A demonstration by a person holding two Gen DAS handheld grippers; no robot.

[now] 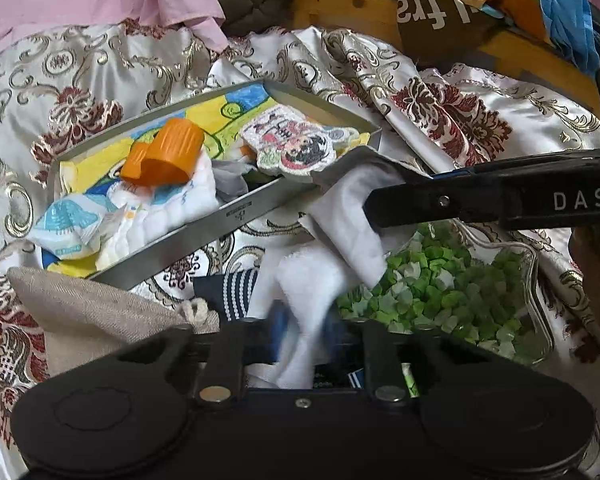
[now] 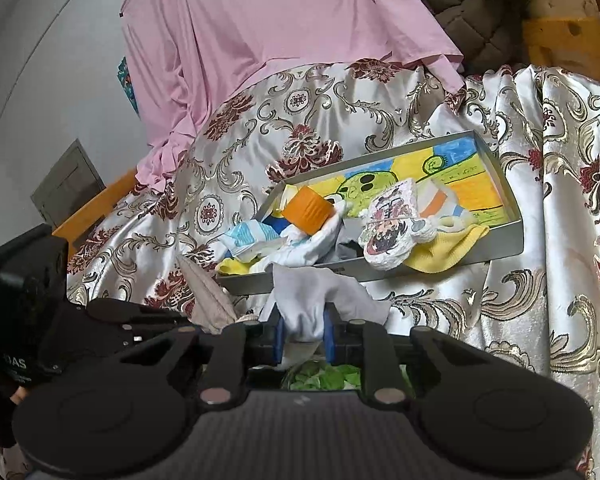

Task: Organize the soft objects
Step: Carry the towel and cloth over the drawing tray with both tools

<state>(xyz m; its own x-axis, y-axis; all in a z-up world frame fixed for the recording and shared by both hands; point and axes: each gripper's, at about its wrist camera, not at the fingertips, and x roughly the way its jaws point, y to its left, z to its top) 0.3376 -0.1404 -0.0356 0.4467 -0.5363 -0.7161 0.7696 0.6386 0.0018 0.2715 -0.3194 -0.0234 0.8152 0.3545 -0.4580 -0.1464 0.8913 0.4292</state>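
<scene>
Both grippers are closed on one white cotton cloth, each pinching a different part of it. Right gripper holds it between blue-padded fingers with the jaws nearly together, the fabric bunched in the narrow gap and hanging below. Left gripper has its jaws drawn in on another part of the same cloth; its fingertips are blurred, so the exact pinch point is hard to make out.

Taking the shallow grey metal tray as the landmark: the cloth lies just in front of its near long wall, one edge draped up against that wall. The cloth's long axis runs from the left gripper up and across to the right gripper's black arm, roughly along the tray's near wall. The right gripper is the nearer one to the tray.

Below the cloth, beside the tray, sits a clear container of green and white paper stars. Inside the tray lie an orange ribbed plastic cap, an embroidered cartoon patch, and small folded cloths. Beyond the tray spreads a silver floral brocade cover.

The likely next move is a lift over the near wall into the tray.
</scene>
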